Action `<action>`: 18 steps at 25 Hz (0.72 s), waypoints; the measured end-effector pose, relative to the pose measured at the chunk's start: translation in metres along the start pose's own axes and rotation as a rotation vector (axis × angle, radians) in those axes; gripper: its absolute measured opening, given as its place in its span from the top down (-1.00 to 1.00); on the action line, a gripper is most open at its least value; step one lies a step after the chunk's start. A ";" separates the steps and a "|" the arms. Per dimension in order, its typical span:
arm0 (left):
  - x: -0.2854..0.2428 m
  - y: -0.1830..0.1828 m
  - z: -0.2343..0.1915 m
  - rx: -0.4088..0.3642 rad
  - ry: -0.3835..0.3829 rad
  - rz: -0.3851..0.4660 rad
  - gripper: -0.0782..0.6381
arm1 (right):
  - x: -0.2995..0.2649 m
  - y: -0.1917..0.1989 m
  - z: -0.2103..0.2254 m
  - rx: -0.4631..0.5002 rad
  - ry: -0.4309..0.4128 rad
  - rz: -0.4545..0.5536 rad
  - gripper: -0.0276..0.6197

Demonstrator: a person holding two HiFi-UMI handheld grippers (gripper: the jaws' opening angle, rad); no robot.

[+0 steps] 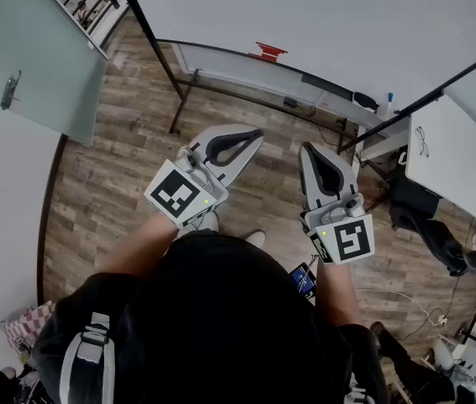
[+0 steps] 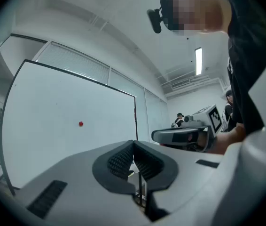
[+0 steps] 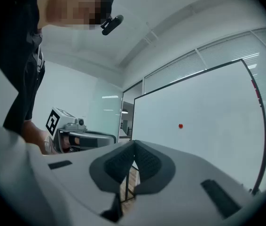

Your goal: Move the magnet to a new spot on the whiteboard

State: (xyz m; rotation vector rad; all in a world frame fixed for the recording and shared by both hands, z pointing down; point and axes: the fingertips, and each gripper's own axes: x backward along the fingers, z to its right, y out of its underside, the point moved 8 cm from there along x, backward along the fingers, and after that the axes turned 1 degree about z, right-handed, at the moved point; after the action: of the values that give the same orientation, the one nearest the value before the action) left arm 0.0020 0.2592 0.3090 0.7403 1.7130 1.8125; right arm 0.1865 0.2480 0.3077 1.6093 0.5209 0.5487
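A wood-plank floor (image 1: 120,183) lay beneath a standing whiteboard (image 2: 67,126). The small red magnet (image 2: 80,123) sat mid-board, at ten o'clock from the left gripper (image 2: 133,143) and two o'clock from the right gripper (image 3: 134,143), well apart from both. Both grippers' jaws were pressed together with nothing between them.

Wood-plank floor (image 1: 129,183). A frosted glass door (image 1: 28,57) stands at the left, a white table (image 1: 461,162) at the right. A strip light (image 2: 198,61) glows on the white ceiling (image 2: 137,27).
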 end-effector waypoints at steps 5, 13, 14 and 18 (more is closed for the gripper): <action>0.025 0.000 -0.005 0.009 0.016 0.001 0.77 | -0.011 -0.006 -0.027 0.040 0.002 -0.024 0.93; 0.047 0.000 -0.022 0.022 0.034 -0.001 0.77 | -0.026 -0.007 -0.048 0.004 0.036 -0.017 0.93; 0.050 -0.002 -0.025 0.021 0.035 0.001 0.77 | -0.029 -0.007 -0.051 0.003 0.035 -0.018 0.93; 0.066 -0.005 -0.037 0.021 0.050 0.009 0.77 | -0.042 -0.009 -0.069 0.000 0.042 -0.026 0.93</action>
State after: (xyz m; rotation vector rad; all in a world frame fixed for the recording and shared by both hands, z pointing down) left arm -0.0707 0.2801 0.3039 0.7178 1.7664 1.8361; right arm 0.1100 0.2765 0.3031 1.5921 0.5723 0.5635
